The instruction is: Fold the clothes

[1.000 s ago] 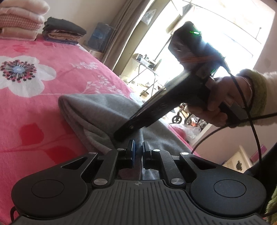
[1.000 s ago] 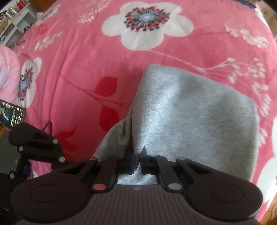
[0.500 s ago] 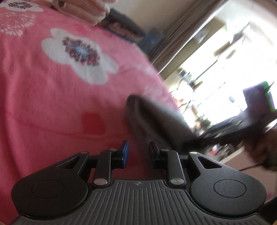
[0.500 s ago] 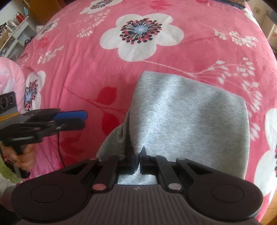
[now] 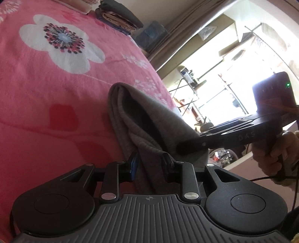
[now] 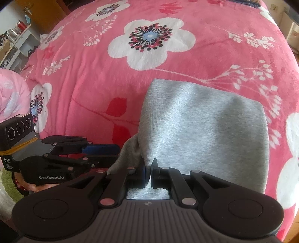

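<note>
A: Grey garment, where and which way?

B: Folded, lying on the pink flowered blanket. In the right wrist view its long axis runs from the near edge, at the gripper, away up the bed. The far end is a rounded fold; the near end is lifted and bunched.

A: Right gripper?

B: Clenched on the near edge of the garment, cloth pinched between the pads, pointing steeply down. In the left wrist view it comes in from the right, tip buried in the grey cloth, a hand on its handle.

A: Left gripper?

B: Jaws are opening. A hanging fold of the garment sits between the fingers, and the pads do not look pressed on it. The blue pad is just beside the cloth. In the right view it lies level at the garment's left corner.

A: Surface?

B: Plush pink blanket with big white flowers, white sprigs and red leaves. A quilted pink cover is at the left edge.

A: Room?

B: Curtain and a bright window area beyond the bed, with a cluttered stand. Also a white shelf unit with a red can and other small items on top, too small to tell.

A: Containers?

B: No real ones. A stack of folded clothes sits at the far end of the bed, with a blue bag just beside it.
</note>
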`<state>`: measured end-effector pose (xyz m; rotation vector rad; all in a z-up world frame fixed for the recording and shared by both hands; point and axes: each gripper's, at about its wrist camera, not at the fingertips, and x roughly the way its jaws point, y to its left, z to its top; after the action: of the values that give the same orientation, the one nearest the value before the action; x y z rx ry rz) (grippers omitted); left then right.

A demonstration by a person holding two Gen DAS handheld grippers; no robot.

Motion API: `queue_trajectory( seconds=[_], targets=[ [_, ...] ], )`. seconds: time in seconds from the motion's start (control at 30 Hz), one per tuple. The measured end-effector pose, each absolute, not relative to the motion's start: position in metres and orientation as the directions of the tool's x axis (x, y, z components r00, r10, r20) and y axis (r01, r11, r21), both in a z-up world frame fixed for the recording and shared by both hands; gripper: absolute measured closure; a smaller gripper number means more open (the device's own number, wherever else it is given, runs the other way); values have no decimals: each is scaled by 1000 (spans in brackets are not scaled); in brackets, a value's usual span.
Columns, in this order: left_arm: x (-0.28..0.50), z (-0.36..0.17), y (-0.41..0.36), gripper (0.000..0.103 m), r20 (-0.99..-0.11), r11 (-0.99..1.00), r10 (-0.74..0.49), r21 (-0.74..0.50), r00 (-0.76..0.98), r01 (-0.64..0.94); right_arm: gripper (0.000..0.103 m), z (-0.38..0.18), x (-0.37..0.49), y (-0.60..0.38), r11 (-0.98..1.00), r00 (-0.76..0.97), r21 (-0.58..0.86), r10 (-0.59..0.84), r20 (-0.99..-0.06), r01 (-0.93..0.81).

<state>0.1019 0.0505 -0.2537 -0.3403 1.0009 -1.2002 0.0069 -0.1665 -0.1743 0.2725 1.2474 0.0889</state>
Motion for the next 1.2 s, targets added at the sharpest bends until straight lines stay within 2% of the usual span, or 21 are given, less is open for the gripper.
queue_trajectory(
  seconds=[0.23,0.43,0.7,0.77,0.87,1.03,1.2],
  targets=[
    [97,-256,37,76,-469,359,-883,-679,-3,640,98,-176,6,-169,960,326,268,227,-917,85],
    [90,-253,18,71,-525,364,-851,-584,5,725,98,-176,5,-172,957,332,276,234,-914,85],
    [63,-253,-12,69,-698,401,-708,-269,110,876,98,-177,3,-174,953,341,288,243,-908,89],
    [52,-253,-16,65,-704,388,-692,-178,158,904,98,-179,4,-174,952,340,292,246,-908,92],
    [50,-250,-14,62,-701,392,-689,-151,182,907,98,-183,5,-175,949,338,298,249,-908,100],
    [66,-245,8,61,-678,428,-715,-229,172,874,98,-183,4,-178,945,347,307,253,-903,110],
    [70,-240,8,61,-651,428,-737,-239,182,872,98,-184,3,-181,940,350,316,256,-901,125]
  ],
)
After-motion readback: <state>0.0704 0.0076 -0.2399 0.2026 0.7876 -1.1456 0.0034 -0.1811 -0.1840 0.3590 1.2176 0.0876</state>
